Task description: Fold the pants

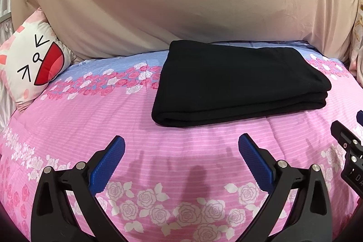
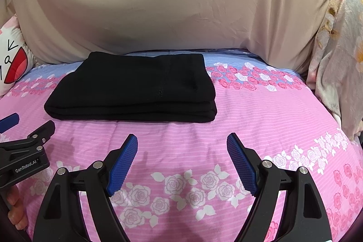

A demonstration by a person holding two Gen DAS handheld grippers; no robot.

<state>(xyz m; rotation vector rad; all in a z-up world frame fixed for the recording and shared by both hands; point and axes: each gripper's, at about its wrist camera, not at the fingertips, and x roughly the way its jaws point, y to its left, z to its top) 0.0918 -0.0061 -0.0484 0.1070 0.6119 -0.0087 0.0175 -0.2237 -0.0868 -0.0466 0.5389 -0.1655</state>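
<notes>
Black pants [image 1: 240, 83] lie folded flat on my bedspread [image 1: 181, 146], long axis left-right. My left gripper [image 1: 181, 151] and right gripper [image 2: 182, 149] both hover released, holding nothing.

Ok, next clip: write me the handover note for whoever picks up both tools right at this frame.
Left tool: open, holding nothing, hovering over the pink floral bedspread short of the pants.
Right tool: open, empty, same height, beside the left one.
Black pants: lying on the bedspread ahead of both tools, folded into a compact stacked rectangle, layered edges facing the tools, untouched by either.
Cartoon pillow sits at the left and a beige cushion behind.
Done: the folding appears complete.
Left: probably nothing; at most square up the stacked edges.
</notes>
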